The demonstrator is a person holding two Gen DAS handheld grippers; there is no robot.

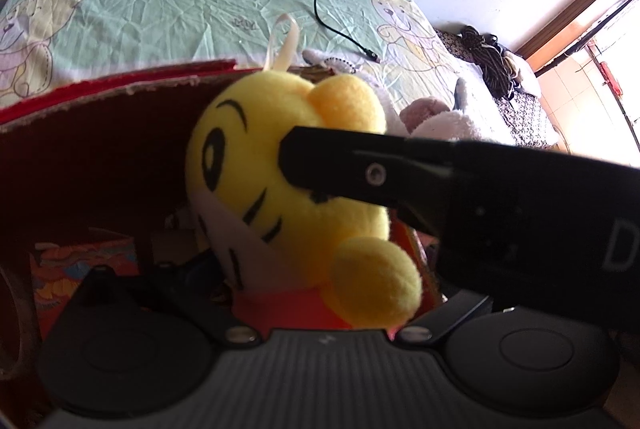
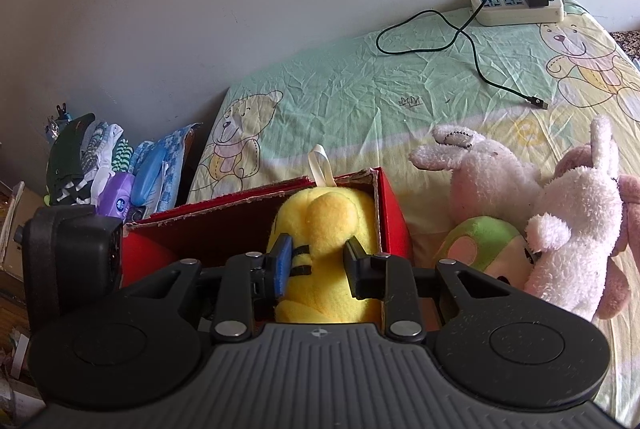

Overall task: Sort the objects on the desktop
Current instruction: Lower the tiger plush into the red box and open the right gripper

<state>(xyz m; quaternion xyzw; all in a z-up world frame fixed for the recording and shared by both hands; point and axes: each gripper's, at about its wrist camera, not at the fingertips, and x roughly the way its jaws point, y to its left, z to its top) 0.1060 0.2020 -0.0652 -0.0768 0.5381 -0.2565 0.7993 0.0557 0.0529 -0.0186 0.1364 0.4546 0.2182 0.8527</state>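
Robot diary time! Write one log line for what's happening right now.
right gripper: shut on yellow plush toy | toy: inside red box | left gripper: cannot tell | pink plush rabbits: on bedsheet

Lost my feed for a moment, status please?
Right gripper shut on yellow plush, inside red box. Left gripper's state unclear. Three plush toys on the bed beside the box. Nothing blocking.

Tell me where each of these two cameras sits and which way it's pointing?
Left wrist: on the left hand-held gripper, peering into the red box at the yellow plush toy; the right hand-held gripper's black finger crosses in from the right.
Right wrist: on the right hand-held gripper, looking over the box toward the wall; its fingers flank the toy.
Both show the toy, box, bear-print sheet and power strip.
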